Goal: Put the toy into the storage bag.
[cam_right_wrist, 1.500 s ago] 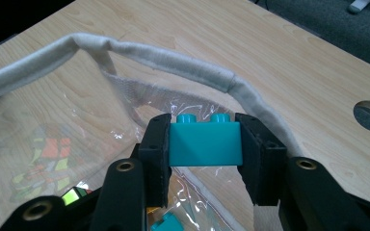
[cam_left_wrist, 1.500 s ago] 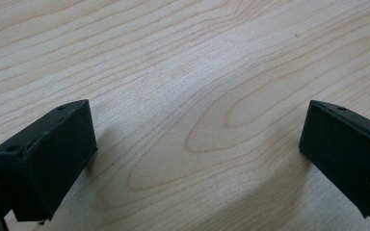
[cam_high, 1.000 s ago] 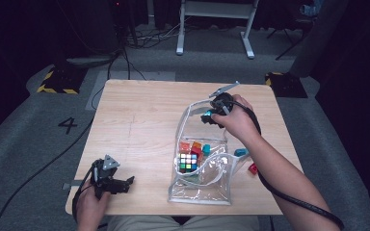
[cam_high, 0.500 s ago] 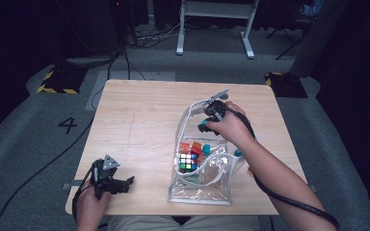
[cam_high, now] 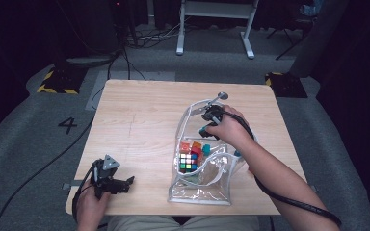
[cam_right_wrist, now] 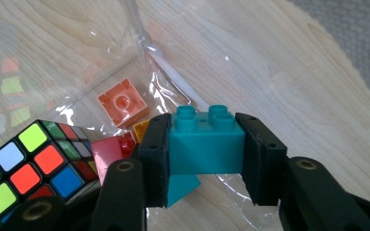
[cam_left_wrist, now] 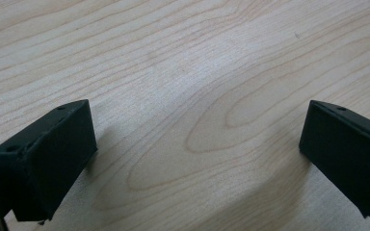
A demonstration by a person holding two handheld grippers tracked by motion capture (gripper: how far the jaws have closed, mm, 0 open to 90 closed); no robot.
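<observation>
High view, right claw [cam_high: 205, 129]: held by the person's right hand [cam_high: 229, 129] over the far, open end of the clear bag [cam_high: 200, 190]; a teal brick [cam_high: 204, 130] shows at its tip.
High view, bag: lies on the wooden counter [cam_high: 139, 115] right of the middle, its mouth pointing away from the person; inside sit a puzzle cube [cam_high: 188, 162] and a few small bricks, red and orange among them.
High view, left claw [cam_high: 125, 183]: rests low on the counter near the front left corner, well apart from the bag, in the person's left hand [cam_high: 90, 204].
Left gripper view, left claw [cam_left_wrist: 197, 159]: jaws spread wide, nothing between them, bare wood grain of the counter [cam_left_wrist: 188, 72] just beneath.
Right gripper view, right claw [cam_right_wrist: 202, 156]: clenched on the teal brick [cam_right_wrist: 206, 142], one jaw flat against each side, the studs pointing away from the camera.
Right gripper view, brick's place: above the clear bag [cam_right_wrist: 139, 43], off the counter, just beside the puzzle cube [cam_right_wrist: 33, 168].
Right gripper view, bag's contents: an orange brick [cam_right_wrist: 122, 102] lying with its hollow side up, a red brick [cam_right_wrist: 107, 153] beside the cube, a small yellow piece [cam_right_wrist: 139, 129] between them, and a second teal piece [cam_right_wrist: 180, 187] under the held one.
</observation>
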